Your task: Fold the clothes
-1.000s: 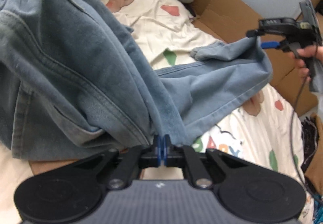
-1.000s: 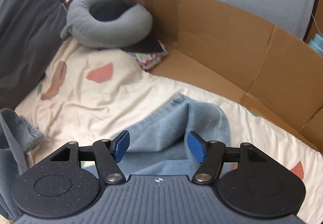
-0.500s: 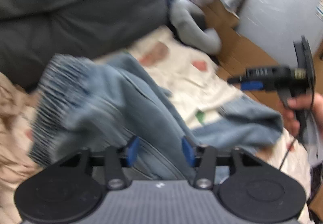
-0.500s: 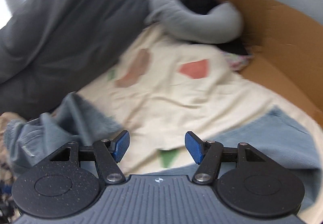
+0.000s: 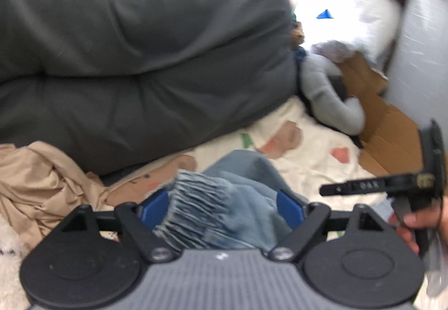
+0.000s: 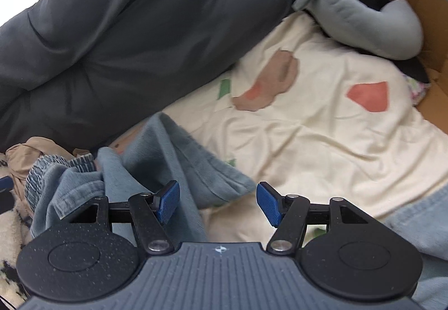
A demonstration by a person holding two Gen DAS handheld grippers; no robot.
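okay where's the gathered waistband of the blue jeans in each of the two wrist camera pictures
Left wrist view: the jeans' gathered waistband sits low centre, between the open fingers of the left gripper, blurred.
Right wrist view: it lies at the far left edge, left of the open right gripper, beside tan cloth.
Shared landmark: the brown-pink patch on the cream sheet, beyond the jeans in both.
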